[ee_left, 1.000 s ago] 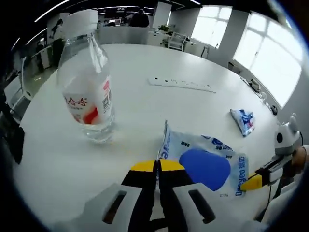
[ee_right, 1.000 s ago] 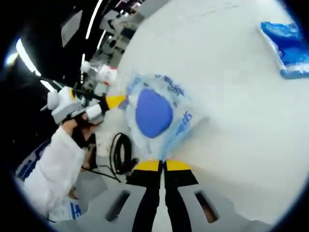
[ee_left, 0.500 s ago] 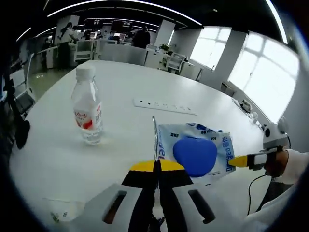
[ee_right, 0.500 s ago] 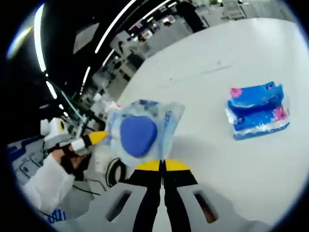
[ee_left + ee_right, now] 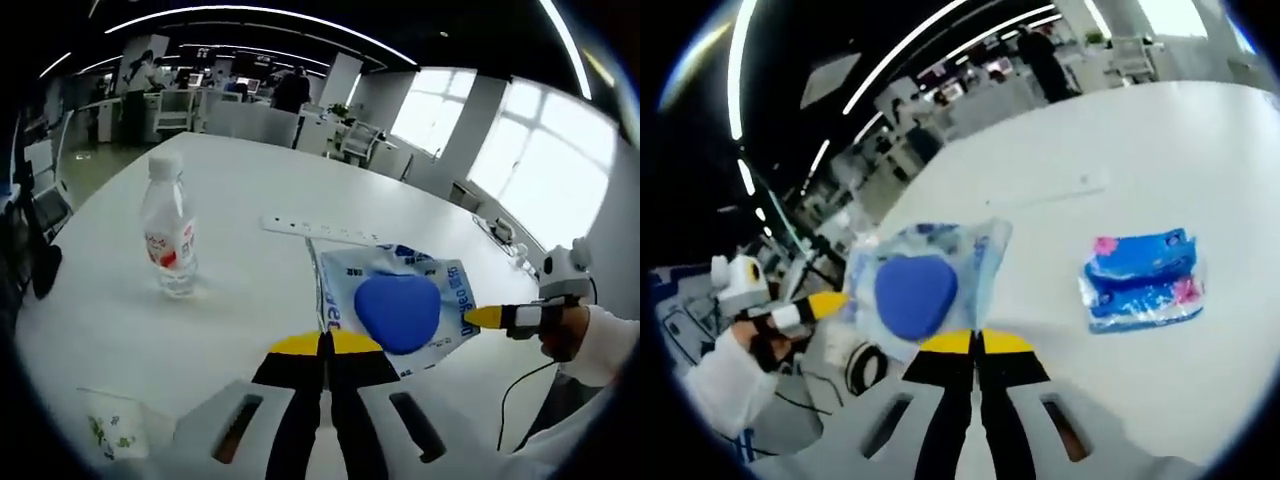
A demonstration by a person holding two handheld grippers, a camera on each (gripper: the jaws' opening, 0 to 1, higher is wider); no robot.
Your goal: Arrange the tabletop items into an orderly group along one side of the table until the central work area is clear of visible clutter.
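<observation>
- Both hand-held grippers, left (image 5: 326, 345) and right (image 5: 976, 343), pinched tight on the clear packet (image 5: 395, 310).
- Lift together, level.
- Set beside water bottle (image 5: 168, 228), left of frame, on the surface (image 5: 250, 200).

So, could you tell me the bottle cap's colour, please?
White; the cap shows best in the left gripper view.

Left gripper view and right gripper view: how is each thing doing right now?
Left gripper: shut on the pouch.
Right gripper: shut on the pouch.
Pouch: held up off the table.
Water bottle: upright, capped.
Tissue pack: lying flat.
Paper cup: upright.
</observation>
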